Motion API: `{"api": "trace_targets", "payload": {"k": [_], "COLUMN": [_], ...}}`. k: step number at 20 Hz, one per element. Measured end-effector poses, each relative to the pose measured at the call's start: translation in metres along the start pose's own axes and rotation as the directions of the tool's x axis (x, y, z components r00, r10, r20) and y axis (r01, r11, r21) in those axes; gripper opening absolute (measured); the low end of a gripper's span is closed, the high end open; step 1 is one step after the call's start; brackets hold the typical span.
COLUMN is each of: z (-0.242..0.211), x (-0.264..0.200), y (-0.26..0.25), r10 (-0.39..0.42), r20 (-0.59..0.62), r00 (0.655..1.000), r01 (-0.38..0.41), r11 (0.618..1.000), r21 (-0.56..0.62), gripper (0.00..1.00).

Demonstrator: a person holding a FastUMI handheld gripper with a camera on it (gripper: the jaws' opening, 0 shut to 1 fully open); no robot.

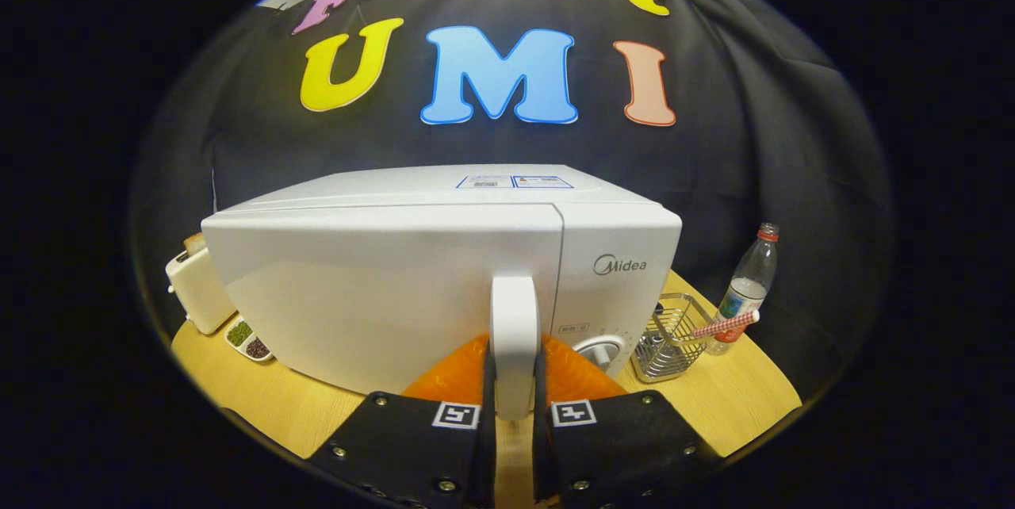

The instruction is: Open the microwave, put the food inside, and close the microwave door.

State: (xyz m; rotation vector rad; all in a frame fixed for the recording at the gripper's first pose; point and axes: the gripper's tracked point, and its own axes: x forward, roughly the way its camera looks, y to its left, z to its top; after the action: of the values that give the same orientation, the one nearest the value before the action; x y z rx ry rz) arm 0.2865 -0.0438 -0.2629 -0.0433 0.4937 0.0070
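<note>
Gripping point: the door handle [515,342] is clamped between both fingers of the gripper [514,402], one pressed on each side.
Microwave [444,271]: set on the wooden table [737,402], directly ahead of the fingers; the door is seen swung slightly ajar. "Midea" is printed on the control panel; the stickers on top are too small to be read.
Toaster [194,287]: placed left of the microwave.
Wire basket [670,338]: placed right of the microwave; contents cannot be told.
Bottle [749,283]: stood upright just beyond the basket, capped.
Divided dish [248,338]: placed by the toaster; green and dark grains are held in separate compartments.
</note>
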Motion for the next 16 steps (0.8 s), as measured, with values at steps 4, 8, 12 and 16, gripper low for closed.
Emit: {"api": "trace_targets", "payload": {"k": [4, 8, 12, 16], "z": [0.000, -0.010, -0.020, -0.028], "x": [-0.004, -0.033, -0.054, -0.079], "y": [0.002, 0.006, 0.012, 0.023], "r10": [0.023, 0.009, -0.010, 0.004], "r20": [-0.040, -0.025, -0.069, -0.084], "r00": [0.999, 1.000, 0.998, 0.996], "r01": [-0.021, -0.009, 0.012, 0.001], "r11": [0.999, 1.000, 1.000, 0.998], "r21": [0.033, -0.005, 0.027, 0.057], "gripper": [0.12, 0.12, 0.16, 0.22]}}
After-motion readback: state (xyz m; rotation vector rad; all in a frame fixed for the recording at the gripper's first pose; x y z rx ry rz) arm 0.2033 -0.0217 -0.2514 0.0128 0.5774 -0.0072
